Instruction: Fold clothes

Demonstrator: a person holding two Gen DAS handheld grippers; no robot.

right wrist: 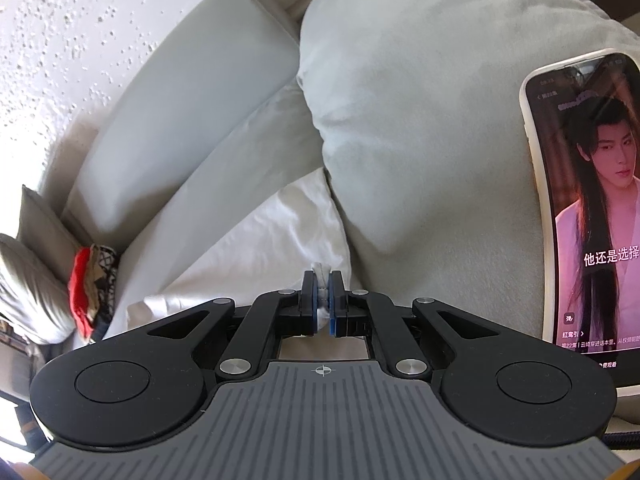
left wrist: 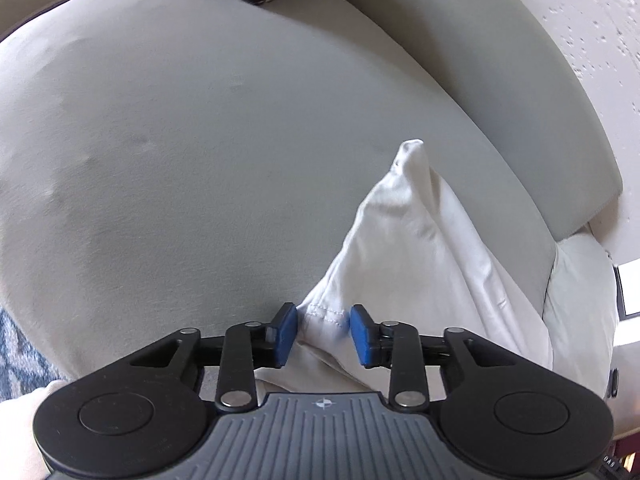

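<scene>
The grey sofa seat (left wrist: 200, 140) is occupying most of the left wrist view, with its back cushion (right wrist: 180, 120) running along a textured white wall (right wrist: 60, 40). A large pale cushion (right wrist: 420, 140) is leaning beside the phone (right wrist: 588, 216), which is standing upright and showing a video. The white garment (left wrist: 432, 248) is lying on the seat's right portion, one corner peaked upward. A pile of red and patterned clothes (right wrist: 94, 288) is sitting at the sofa's far end. The left gripper (left wrist: 324, 334) is standing with its jaws apart, the stitched hem lying between the blue pads (left wrist: 286, 332) unclamped. The right gripper (right wrist: 323, 300) is pinching white cloth, jaws nearly closed.
</scene>
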